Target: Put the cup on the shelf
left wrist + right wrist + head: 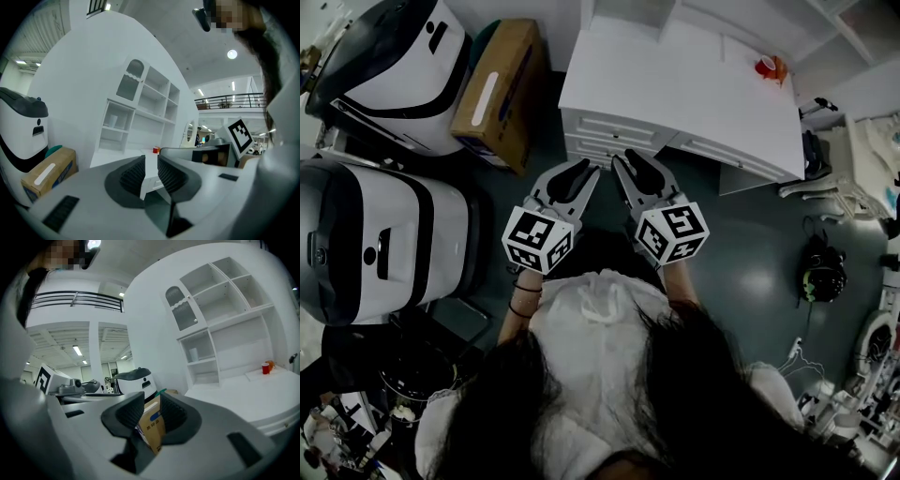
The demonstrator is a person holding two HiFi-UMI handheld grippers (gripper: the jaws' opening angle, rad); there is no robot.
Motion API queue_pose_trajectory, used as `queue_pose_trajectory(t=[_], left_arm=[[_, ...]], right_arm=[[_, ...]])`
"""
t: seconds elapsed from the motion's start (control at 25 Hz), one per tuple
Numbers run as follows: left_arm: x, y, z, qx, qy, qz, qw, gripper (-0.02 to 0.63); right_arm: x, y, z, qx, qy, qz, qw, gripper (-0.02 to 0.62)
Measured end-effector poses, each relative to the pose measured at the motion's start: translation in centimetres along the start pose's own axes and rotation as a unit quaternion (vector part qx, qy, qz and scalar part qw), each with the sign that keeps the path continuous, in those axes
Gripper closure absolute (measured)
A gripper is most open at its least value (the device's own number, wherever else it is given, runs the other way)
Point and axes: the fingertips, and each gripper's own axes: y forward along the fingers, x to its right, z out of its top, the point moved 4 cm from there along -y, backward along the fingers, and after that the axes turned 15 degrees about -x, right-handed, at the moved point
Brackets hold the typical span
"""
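Your left gripper [577, 173] and right gripper [633, 167] both hold their fingers closed on nothing — the cup [769, 67] stands at the far right edge of the desk [675, 84] — so reaching in without opening them risks toppling it.

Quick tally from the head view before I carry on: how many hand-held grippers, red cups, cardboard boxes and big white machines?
Grippers: 2, the left hand-held gripper and the right hand-held gripper.
Cups: 1, the red cup on the white desk.
Boxes: 1, the cardboard box.
Machines: 2, the upper machine and the lower machine.
Total: 6.
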Motion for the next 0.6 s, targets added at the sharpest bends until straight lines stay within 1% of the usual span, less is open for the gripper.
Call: queue_pose_trajectory(t=[0.32,0.6], left_arm=[[2.2,0.8,1.0,0.007,0.000,0.006,1.0000,0.515],[4.9,2.2,1.4,0.003,0.006,0.006,1.0000,0.515]], right_arm=[[1.6,-2.1,0.0,-0.003,-0.005,-0.001,1.000,0.486],[3.1,-4.1,-0.1,-0.004,-0.008,0.005,1.000,0.488]])
